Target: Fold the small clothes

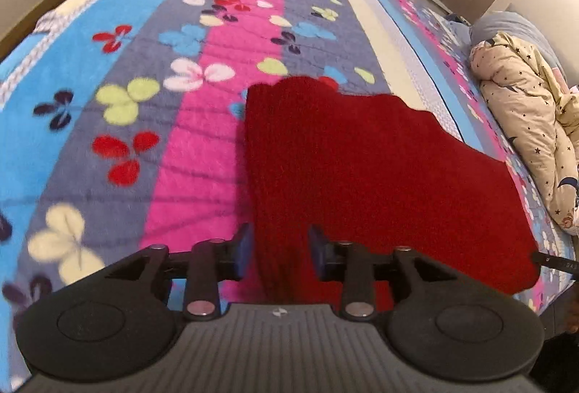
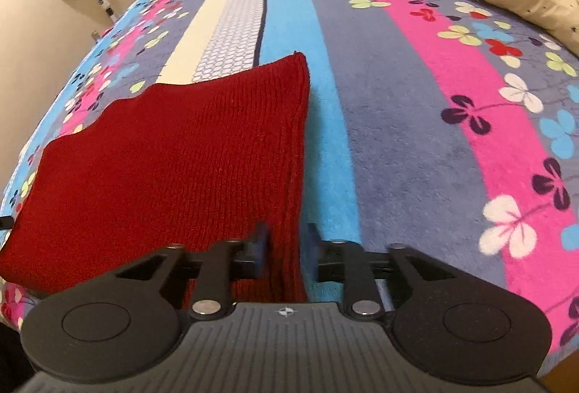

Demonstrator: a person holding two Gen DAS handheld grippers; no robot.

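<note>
Knitwear sits between both claws: the red knitted garment (image 1: 362,157) lies flat on the striped flowered blanket (image 1: 188,147), reaching ahead of each claw. Your left gripper (image 1: 278,248) stands part-open, pads either side of the near left edge and clear of it. Your right gripper (image 2: 286,246) straddles the near right edge the same way, gripping nothing. Placed so, each is probably set to pinch a corner for folding.
</note>
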